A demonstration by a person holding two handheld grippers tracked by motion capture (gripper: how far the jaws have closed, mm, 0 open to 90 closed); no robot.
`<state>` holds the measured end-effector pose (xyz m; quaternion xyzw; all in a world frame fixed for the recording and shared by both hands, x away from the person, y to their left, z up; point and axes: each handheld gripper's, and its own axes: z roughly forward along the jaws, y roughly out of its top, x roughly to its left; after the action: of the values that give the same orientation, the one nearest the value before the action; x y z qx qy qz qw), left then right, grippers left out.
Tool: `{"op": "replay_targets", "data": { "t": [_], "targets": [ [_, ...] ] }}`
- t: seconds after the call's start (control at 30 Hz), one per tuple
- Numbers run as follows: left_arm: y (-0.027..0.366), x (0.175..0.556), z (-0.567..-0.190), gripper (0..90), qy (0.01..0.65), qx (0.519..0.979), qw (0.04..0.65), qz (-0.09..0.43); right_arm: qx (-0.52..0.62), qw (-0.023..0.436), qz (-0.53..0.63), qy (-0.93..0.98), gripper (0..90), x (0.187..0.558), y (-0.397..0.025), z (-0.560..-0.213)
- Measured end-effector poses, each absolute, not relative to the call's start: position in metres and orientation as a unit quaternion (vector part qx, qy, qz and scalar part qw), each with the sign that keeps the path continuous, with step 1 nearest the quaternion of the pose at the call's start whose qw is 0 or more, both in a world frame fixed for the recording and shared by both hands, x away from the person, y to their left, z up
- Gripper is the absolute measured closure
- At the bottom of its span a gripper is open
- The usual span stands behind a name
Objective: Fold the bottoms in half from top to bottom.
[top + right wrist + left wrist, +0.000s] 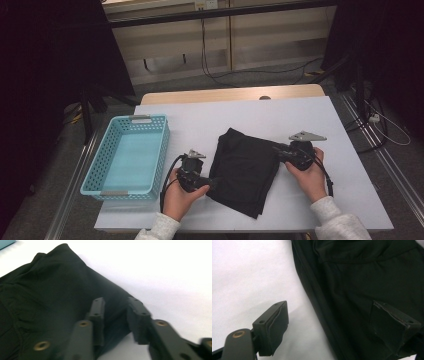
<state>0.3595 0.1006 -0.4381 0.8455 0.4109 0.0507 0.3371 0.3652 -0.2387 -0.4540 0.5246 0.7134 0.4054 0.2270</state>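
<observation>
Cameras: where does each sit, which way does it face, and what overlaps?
High view: above the person's side, looking forward and down on the table, blue basket and black cloth; both hands, left gripper, right gripper.
Left gripper view: rides the left gripper, looking along its open jaws at the cloth's edge.
Right gripper view: rides the right gripper, jaws apart over a cloth corner.
Shared: all three see the black cloth on the white tabletop.

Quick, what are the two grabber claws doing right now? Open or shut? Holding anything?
Left gripper: open wide, astride the edge of the black cloth, holding nothing.
Right gripper: open, jaws apart at the cloth's corner, not clamped.
</observation>
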Motion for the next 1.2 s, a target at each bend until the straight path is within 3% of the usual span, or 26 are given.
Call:
{"op": "replay_targets", "data": {
  "t": [0.03, 0.23, 0.37, 0.5, 0.67, 0.77, 0.9, 1.2],
  "targets": [
    [0.101, 0.359, -0.438, 16.1, 0.413, 0.845, 0.336, 0.050, 0.522, 0.232, 0.404, 0.715, 57.2, 0.366, -0.239, -0.453],
    [0.103, 0.357, -0.440, 19.5, 0.414, 0.846, 0.334, 0.045, 0.522, 0.235, 0.404, 0.713, 42.4, 0.371, -0.239, -0.450],
    [0.099, 0.354, -0.443, 25.2, 0.408, 0.850, 0.330, 0.041, 0.522, 0.237, 0.417, 0.705, 37.7, 0.372, -0.241, -0.447],
    [0.095, 0.351, -0.446, 31.3, 0.402, 0.857, 0.321, 0.037, 0.516, 0.242, 0.419, 0.707, 34.8, 0.373, -0.242, -0.447],
    [0.091, 0.349, -0.445, 46.9, 0.392, 0.863, 0.316, 0.044, 0.521, 0.238, 0.416, 0.706, 32.4, 0.372, -0.243, -0.447],
    [0.089, 0.348, -0.445, 61.5, 0.389, 0.862, 0.326, 0.016, 0.521, 0.243, 0.416, 0.705, 32.4, 0.370, -0.242, -0.446],
    [0.088, 0.349, -0.446, 72.7, 0.392, 0.858, 0.330, -0.006, 0.511, 0.247, 0.421, 0.708, 31.3, 0.369, -0.241, -0.444],
    [0.085, 0.354, -0.443, 78.5, 0.413, 0.855, 0.312, -0.027, 0.516, 0.246, 0.418, 0.706, 29.5, 0.369, -0.245, -0.445]
  ]
}}
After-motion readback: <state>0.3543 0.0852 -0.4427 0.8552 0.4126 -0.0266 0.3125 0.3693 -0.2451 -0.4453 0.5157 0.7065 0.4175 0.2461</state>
